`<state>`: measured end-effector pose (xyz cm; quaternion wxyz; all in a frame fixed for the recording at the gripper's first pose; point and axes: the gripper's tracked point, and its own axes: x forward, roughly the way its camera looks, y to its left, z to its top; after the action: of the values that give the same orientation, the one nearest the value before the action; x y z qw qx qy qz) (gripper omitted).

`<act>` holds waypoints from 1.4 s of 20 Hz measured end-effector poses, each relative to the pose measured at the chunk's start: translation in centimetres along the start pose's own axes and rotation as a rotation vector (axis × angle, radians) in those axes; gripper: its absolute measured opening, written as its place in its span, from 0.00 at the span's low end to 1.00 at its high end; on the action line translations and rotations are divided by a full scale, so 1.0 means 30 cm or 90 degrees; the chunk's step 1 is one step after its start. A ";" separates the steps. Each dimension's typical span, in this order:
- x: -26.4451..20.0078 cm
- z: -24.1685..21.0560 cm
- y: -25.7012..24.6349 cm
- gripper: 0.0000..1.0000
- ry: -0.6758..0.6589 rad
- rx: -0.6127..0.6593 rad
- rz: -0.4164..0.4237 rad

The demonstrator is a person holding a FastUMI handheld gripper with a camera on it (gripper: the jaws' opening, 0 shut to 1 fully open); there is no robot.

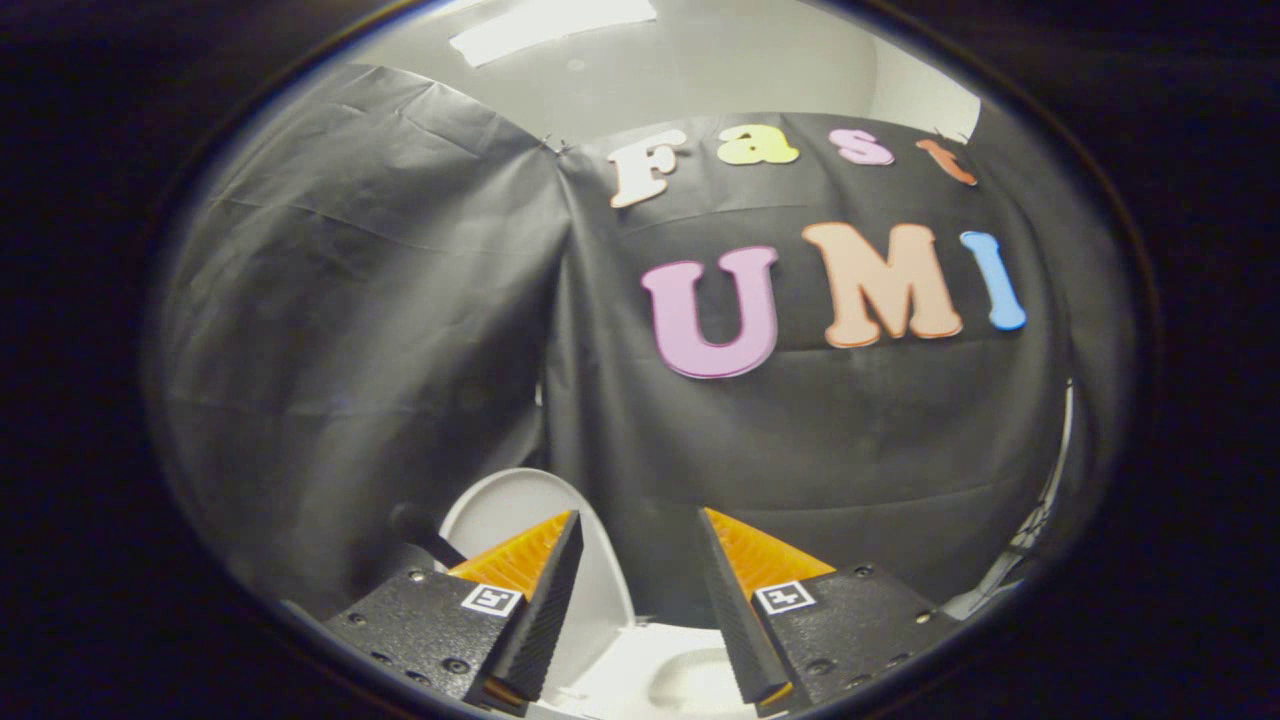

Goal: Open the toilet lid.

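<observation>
Beyond the spread, empty fingers of the hand-held gripper (640, 530), the toilet lid (520, 510) stands raised; it looks rigid, smooth, light plastic, best taken by its rim.

- Gripper (640, 530) fingers spread wide apart, nothing between the pads, orange ribbed faces showing.
- White toilet lid (600, 570) stands raised, tilted up just behind the left finger (535, 590).
- Below, between the fingers, the white toilet (680, 675) lies open.
- Black cloth wall (400, 330) hangs beyond.
</observation>
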<state>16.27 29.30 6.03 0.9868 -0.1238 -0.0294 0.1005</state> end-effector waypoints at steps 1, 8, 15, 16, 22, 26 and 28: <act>-0.028 -0.015 -0.081 0.70 0.009 0.006 -0.026; -0.282 -0.161 -0.613 0.67 0.053 0.024 -0.183; -0.432 -0.312 -0.912 0.67 0.079 0.053 -0.240; -0.439 -0.344 -0.925 0.67 0.085 0.064 -0.241; -0.447 -0.470 -0.940 0.63 0.137 0.102 -0.248; -0.430 -0.490 -0.898 0.64 0.151 0.107 -0.226; -0.421 -0.496 -0.884 0.64 0.159 0.103 -0.218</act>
<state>10.23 -2.02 -2.14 0.9921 -0.0486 0.0806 -0.0826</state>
